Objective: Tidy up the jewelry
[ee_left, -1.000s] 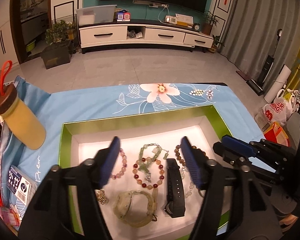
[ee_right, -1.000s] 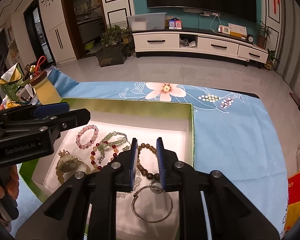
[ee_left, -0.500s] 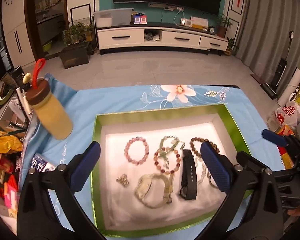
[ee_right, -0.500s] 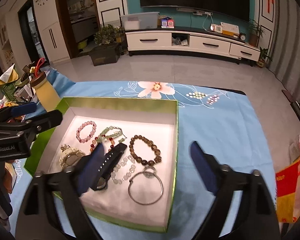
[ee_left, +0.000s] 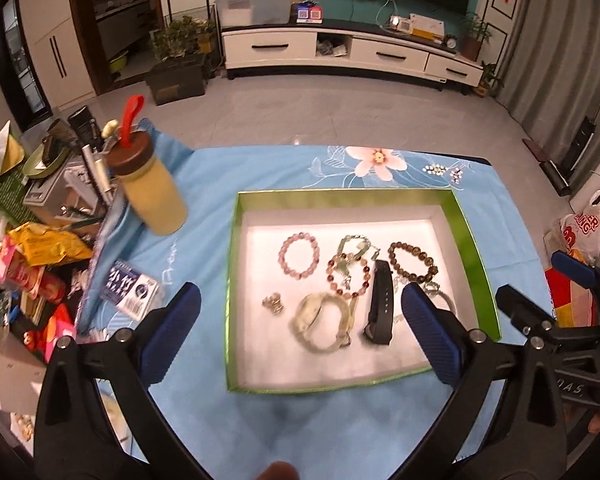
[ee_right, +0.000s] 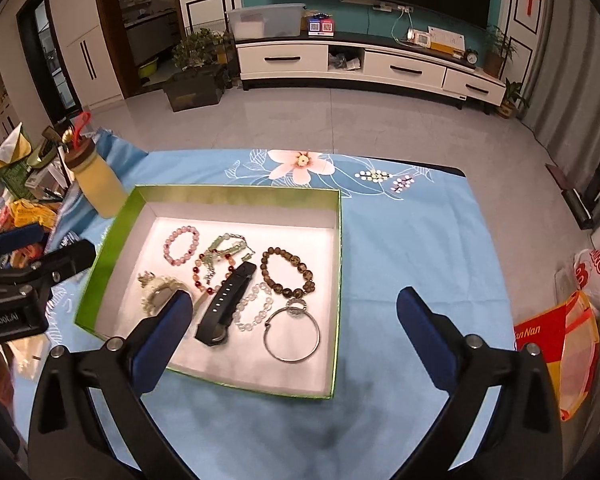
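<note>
A green box (ee_left: 476, 256) (ee_right: 338, 264) with a white lining lies on the blue cloth and holds several pieces of jewelry: a pink bead bracelet (ee_left: 299, 255) (ee_right: 182, 245), a brown bead bracelet (ee_left: 413, 262) (ee_right: 288, 271), a black watch band (ee_left: 381, 300) (ee_right: 225, 304), a pale jade bangle (ee_left: 323, 322), and a silver bangle (ee_right: 292, 334). My left gripper (ee_left: 300, 328) is open and empty, raised above the box's near side. My right gripper (ee_right: 294, 326) is open and empty, high over the box's right part.
A yellow bottle (ee_left: 152, 192) (ee_right: 96, 188) with a brown lid stands left of the box. Snack packets and clutter (ee_left: 32, 248) crowd the table's left edge. Plastic bags (ee_right: 596, 268) sit at the right. The blue tablecloth (ee_right: 420, 240) shows bare right of the box.
Both grippers opened wide and pulled back and up from the box. The right gripper was nearly shut over the jewelry a second ago. All pieces stay in the box.
</note>
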Available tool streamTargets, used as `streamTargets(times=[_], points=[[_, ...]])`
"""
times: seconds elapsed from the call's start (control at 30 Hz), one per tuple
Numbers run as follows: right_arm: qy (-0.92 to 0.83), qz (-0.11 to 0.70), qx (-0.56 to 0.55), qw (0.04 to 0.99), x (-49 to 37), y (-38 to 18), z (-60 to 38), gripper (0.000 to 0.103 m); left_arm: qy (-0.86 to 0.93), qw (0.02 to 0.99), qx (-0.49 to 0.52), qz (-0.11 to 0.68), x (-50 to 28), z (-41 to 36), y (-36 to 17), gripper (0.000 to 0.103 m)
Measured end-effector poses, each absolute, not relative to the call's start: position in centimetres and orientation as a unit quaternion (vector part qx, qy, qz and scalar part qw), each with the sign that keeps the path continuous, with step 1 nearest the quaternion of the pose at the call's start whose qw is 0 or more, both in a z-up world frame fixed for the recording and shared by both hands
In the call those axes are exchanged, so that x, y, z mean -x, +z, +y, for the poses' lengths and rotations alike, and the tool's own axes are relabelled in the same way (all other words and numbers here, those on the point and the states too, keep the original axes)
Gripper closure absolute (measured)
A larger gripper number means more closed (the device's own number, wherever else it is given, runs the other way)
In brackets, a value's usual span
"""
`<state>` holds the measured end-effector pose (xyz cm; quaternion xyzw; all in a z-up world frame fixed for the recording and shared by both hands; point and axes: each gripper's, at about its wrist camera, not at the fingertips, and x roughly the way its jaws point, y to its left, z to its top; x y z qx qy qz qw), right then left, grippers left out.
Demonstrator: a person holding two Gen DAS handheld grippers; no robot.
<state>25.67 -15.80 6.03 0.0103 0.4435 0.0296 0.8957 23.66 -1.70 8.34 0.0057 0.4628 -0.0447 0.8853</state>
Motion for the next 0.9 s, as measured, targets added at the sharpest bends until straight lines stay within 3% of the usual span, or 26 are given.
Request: streamTargets(times=[0.9], points=[[0.023,0.438,-0.002,0.898,-24.9,8.6,-15.0,0.001,-0.035,0.878,0.005,0.477,-22.7,-0.9,10.0,0.002]])
